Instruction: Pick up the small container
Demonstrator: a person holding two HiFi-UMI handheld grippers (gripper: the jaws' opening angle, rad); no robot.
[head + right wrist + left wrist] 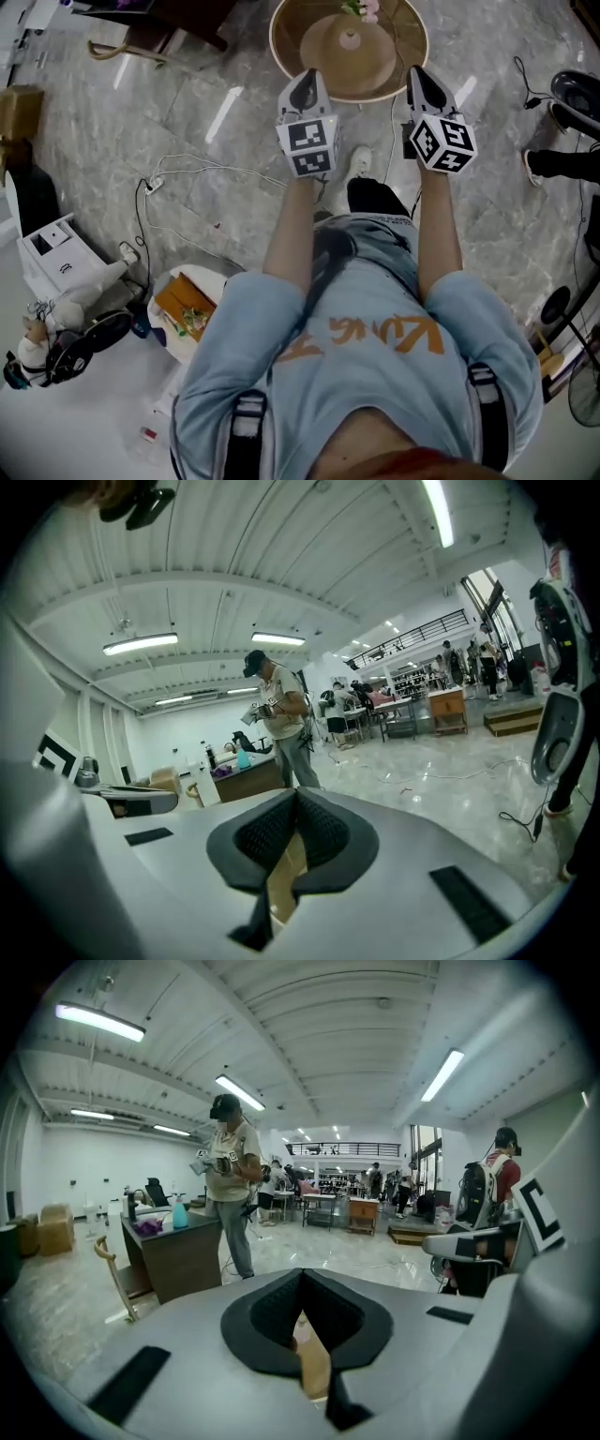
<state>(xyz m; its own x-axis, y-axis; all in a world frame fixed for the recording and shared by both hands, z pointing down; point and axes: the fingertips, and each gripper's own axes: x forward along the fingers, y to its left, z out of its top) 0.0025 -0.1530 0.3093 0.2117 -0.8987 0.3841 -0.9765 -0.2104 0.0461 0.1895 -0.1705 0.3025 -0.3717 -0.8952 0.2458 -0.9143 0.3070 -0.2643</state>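
In the head view a person in a light blue shirt holds both grippers out in front, side by side over a marble floor. My left gripper (306, 82) and my right gripper (420, 77) both point at the near rim of a round wooden table (291, 56). A low tan cone with a small pink knob (350, 39) sits at the table's middle; I cannot tell whether it is the small container. In the left gripper view the left gripper (301, 1274) has its black pads meeting at the tips, with nothing held. The right gripper (295, 794) looks the same in its own view.
White cables (187, 173) trail across the floor at left. A white bag (192, 309), a white box (52, 258) and a soft toy lie at lower left. A fan (577, 94) stands at right. Ahead, a standing person (230, 1185) and a dark desk (178, 1255).
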